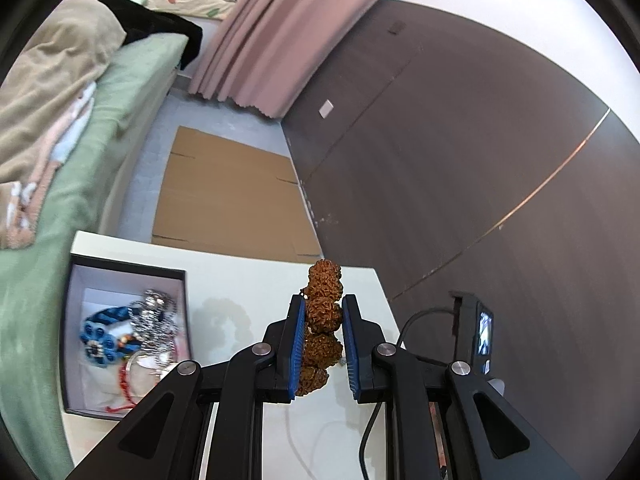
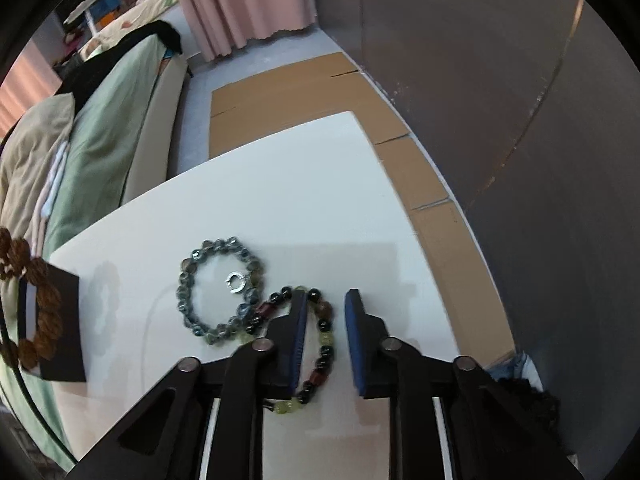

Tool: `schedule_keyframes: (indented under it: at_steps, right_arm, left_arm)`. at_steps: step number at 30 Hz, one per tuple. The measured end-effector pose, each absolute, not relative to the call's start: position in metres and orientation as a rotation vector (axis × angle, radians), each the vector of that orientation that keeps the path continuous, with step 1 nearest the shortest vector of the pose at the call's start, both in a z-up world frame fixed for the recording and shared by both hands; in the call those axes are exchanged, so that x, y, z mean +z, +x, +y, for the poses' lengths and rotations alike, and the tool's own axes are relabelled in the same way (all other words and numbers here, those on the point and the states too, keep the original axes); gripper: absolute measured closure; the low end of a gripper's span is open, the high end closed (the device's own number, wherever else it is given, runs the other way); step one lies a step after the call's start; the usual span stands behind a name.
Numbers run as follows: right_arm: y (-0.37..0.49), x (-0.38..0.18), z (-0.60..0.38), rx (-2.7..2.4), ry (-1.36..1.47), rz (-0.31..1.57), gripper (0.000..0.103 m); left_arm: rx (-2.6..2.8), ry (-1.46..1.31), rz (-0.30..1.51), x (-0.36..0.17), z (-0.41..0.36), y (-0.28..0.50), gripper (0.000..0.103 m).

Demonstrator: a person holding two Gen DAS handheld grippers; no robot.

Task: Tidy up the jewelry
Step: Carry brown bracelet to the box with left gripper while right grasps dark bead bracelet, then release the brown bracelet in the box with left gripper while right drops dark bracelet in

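Note:
My left gripper (image 1: 324, 300) is shut on a brown bracelet of rough seed beads (image 1: 325, 276), held in the air above the white table (image 1: 248, 280). To its left stands an open dark box (image 1: 120, 267) holding a blue flower piece (image 1: 98, 344), a silver chain (image 1: 154, 312) and a red string (image 1: 124, 384). In the right wrist view my right gripper (image 2: 326, 296) points down at the table (image 2: 280, 184). A bracelet of black, red and yellow-green beads (image 2: 326, 356) lies between its fingers, against the left pad with a gap to the right one. Beside it lie a grey-green bead bracelet (image 2: 186, 296) and a small silver ring (image 2: 236, 282).
A bed with green sheets (image 1: 48, 280) runs along the table's left side. Flat cardboard (image 1: 224, 192) lies on the floor beyond the far edge, against a dark wall panel (image 1: 460, 160). A small device with a screen and a black cable (image 1: 482, 336) stands at the table's right edge.

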State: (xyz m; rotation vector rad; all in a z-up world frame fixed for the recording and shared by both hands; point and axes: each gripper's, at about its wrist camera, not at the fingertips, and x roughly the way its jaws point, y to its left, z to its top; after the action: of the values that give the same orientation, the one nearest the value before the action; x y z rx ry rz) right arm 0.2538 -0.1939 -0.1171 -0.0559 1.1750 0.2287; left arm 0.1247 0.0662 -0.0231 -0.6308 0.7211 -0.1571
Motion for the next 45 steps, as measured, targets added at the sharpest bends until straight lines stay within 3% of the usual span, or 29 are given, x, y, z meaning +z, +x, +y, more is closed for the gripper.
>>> schedule_keyframes:
  at_steps: [21,36,37,40,41,45]
  right_arm:
    - [0.194,-0.049,-0.183,0.526,0.172,1.011,0.092]
    - [0.175,-0.034,-0.142,0.651,0.224,0.974,0.092]
    - [0.173,-0.034,-0.139,0.662,0.227,0.974,0.092]
    - [0.17,-0.032,-0.128,0.702,0.236,0.968,0.092]
    - [0.169,-0.03,-0.123,0.716,0.239,0.964,0.092]
    - [0.163,-0.027,-0.102,0.769,0.244,0.954,0.092]
  left_arm:
    - [-0.003,-0.677,0.665,-0.013,0.136,0.08,0.084]
    - [0.086,-0.694,0.824,-0.048,0.151,0.092,0.08]
    - [0.093,-0.698,0.821,-0.047,0.153,0.091,0.076]
    - [0.126,-0.699,0.789,-0.042,0.161,0.084,0.047]
    - [0.142,-0.699,0.764,-0.039,0.164,0.08,0.042]
    - [0.158,-0.698,0.731,-0.031,0.171,0.076,0.041]
